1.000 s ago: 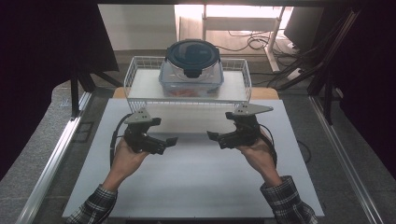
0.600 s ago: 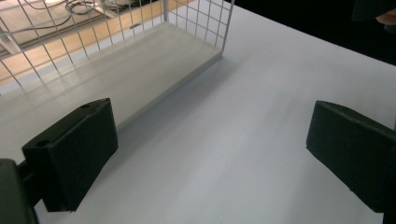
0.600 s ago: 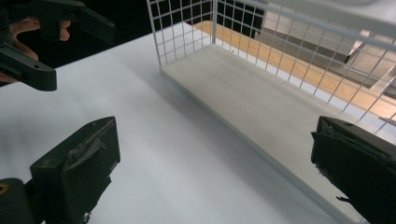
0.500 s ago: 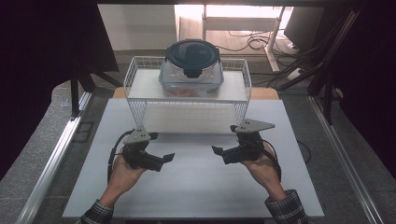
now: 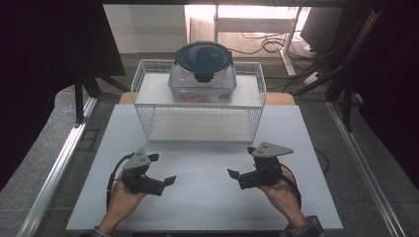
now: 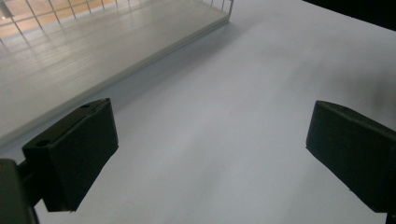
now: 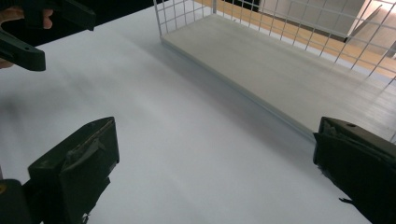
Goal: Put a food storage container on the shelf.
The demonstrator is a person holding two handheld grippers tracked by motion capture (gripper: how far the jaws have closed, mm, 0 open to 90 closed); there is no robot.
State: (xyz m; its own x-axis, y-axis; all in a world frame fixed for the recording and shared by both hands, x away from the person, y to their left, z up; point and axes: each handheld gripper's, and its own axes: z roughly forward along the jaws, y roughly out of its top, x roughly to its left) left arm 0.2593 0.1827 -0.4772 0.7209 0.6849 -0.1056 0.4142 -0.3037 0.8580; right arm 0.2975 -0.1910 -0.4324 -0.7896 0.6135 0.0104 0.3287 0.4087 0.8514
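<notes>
The left gripper rests low over the white tabletop, held in the person's left hand, its jaws spread wide with nothing between them; in the left gripper view the left gripper has bare white surface between its two black pads; the right gripper sits opposite it, held in the right hand, its jaws likewise wide apart and holding nothing, and in the right gripper view the right gripper also frames bare tabletop; the two grippers point inward toward each other, well apart, with open table between them; the nearest thing to both is the white wire rack, which stands ahead of the grippers, farther from the person, its front lower edge apart from either set of jaws; its lower shelf runs ahead and to the left of the left gripper's jaws, and ahead and to the right of the right gripper's jaws; on the rack's upper shelf, beyond and above both grippers, stands a clear food container with a dark round clip-on lid, something reddish dimly visible inside; no brand, label or writing can be read on the container, the rack or the grippers.
</notes>
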